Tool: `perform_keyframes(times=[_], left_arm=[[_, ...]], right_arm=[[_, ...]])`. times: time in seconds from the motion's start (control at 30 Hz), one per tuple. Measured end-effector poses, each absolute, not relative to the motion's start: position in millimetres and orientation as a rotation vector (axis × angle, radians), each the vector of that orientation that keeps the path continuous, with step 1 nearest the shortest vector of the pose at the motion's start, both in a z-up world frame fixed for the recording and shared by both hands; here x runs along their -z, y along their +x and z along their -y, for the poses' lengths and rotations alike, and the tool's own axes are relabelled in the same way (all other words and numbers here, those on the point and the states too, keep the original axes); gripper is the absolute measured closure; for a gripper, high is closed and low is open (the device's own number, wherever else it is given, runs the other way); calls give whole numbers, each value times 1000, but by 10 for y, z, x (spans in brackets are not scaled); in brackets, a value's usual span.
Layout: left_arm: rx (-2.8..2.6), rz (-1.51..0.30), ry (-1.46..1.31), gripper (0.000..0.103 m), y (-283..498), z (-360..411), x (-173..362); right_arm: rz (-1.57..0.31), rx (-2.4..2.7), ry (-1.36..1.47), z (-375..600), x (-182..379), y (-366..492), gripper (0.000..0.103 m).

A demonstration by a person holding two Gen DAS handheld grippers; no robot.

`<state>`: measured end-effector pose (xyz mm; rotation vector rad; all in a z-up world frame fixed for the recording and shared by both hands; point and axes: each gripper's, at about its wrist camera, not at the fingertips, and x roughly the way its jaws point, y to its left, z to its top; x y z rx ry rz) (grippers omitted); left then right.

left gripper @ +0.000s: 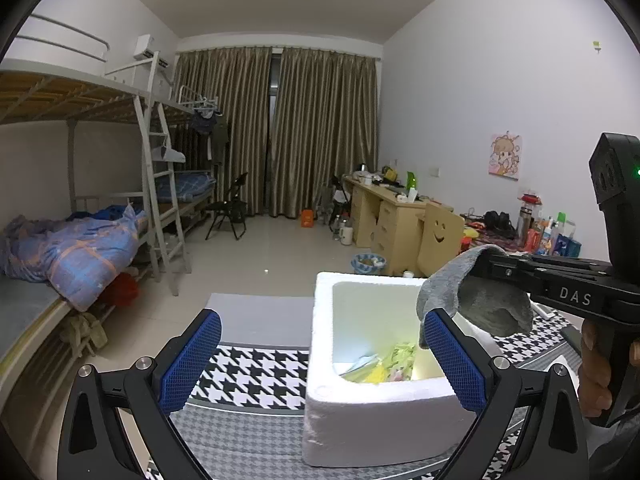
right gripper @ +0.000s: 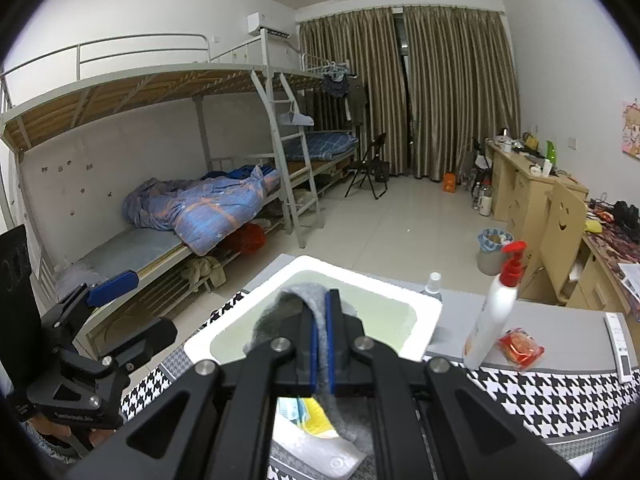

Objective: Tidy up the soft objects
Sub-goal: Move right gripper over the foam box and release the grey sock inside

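A white foam box (left gripper: 380,420) stands on the houndstooth cloth with yellow and pale soft items (left gripper: 384,364) in its bottom. My right gripper (right gripper: 322,312) is shut on a grey sock (right gripper: 288,308) and holds it over the box (right gripper: 424,320). In the left wrist view the sock (left gripper: 472,300) hangs from the right gripper (left gripper: 486,258) above the box's right side. My left gripper (left gripper: 320,356) is open and empty, its blue pads on either side of the box's near wall; it also shows at the left of the right wrist view (right gripper: 128,304).
A white pump bottle with a red top (right gripper: 494,316), a red packet (right gripper: 520,346), a small clear bottle (right gripper: 432,284) and a white remote (right gripper: 618,346) lie on the table right of the box. Bunk beds stand at left, desks and a chair at right.
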<state>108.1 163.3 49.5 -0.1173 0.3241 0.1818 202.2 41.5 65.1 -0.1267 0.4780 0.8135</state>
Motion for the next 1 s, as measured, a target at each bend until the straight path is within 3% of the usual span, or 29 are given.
perform_keyframes(times=[0.6, 0.67, 0.73, 0.83, 1.0], left_arm=[[-224, -331, -137, 1, 987, -1770, -446], [-225, -331, -141, 1, 977, -1778, -447], [-225, -331, -140, 1, 976, -1776, -449], [-225, -328, -142, 1, 965, -1781, -455], [-221, -326, -139, 1, 949, -1760, -477]], right_arm=[[-553, -830, -202, -759, -466, 2096, 95], [-575, -828, -234, -802, -435, 2108, 82], [-587, -822, -261, -823, -410, 2097, 50], [-591, -823, -285, -820, -391, 2062, 36], [-626, -802, -327, -750, -333, 2054, 33]])
